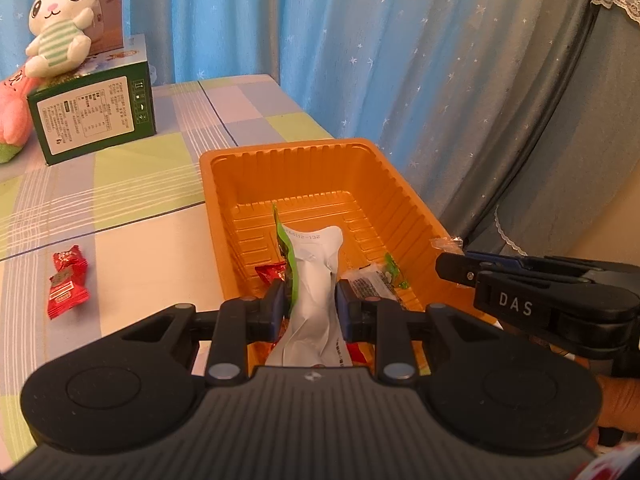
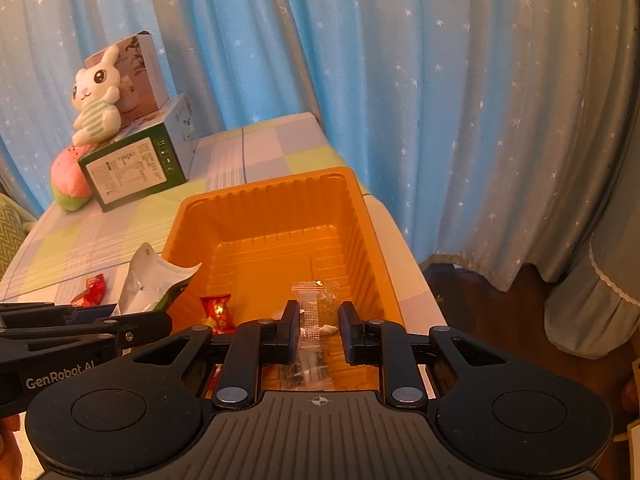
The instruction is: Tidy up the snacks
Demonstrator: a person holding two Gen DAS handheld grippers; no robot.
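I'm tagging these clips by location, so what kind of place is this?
Most likely a room in a home, perhaps a bedroom or living room. Blue star-print curtains hang behind a table with a pastel checked cloth, and a plush rabbit sits on a green box beside the orange snack tray.

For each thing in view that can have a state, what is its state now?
Left claw: shut on the white and green snack packet, above the tray.
Right claw: jaws apart around the clear plastic snack packet; grip unclear.
Orange plastic tray: upright, holds a red wrapped candy.
Two red candies: lying on the checked tablecloth, outside the tray.
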